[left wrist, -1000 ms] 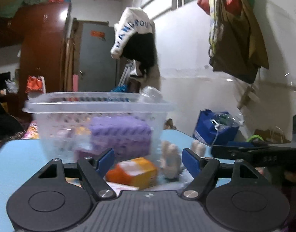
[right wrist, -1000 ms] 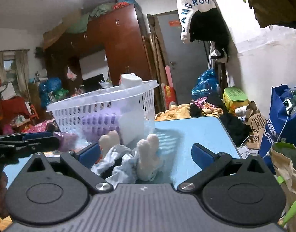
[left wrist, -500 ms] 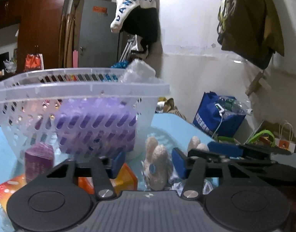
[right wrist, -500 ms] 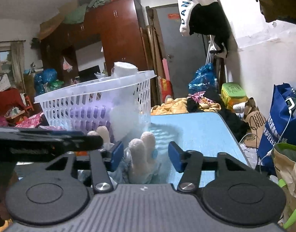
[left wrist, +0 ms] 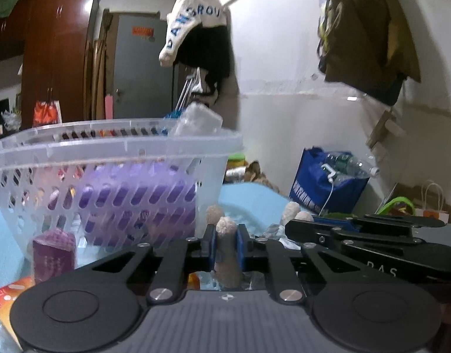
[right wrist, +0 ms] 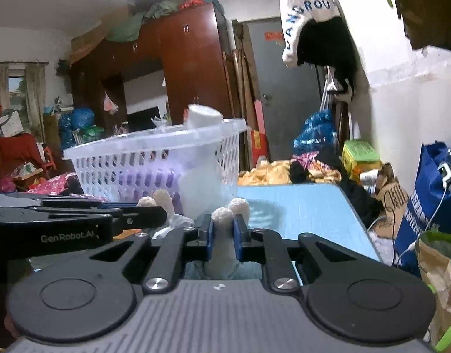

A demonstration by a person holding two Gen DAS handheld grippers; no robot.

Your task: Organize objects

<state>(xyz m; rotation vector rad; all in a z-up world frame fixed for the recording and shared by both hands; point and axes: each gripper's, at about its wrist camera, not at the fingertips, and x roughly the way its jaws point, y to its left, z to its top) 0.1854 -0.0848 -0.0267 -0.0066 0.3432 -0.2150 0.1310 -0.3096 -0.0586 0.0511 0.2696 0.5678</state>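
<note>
On the blue table (right wrist: pixel 299 206), just before the white basket (left wrist: pixel 107 158), we are pinching a plush toy (left wrist: pixel 226 250) – left gripper (left wrist: pixel 226 248) and right gripper (right wrist: pixel 222 239) each having just closed on a fuzzy limb. Only the left view is showing the purple box (left wrist: pixel 53 254) beside the basket.

Two low wrist views, side by side, close, both facing the basket (left wrist: pixel 116 158) (shared)

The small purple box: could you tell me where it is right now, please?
In the left wrist view, the small purple box stands at lower left on the blue table, just in front of the white basket.
</note>
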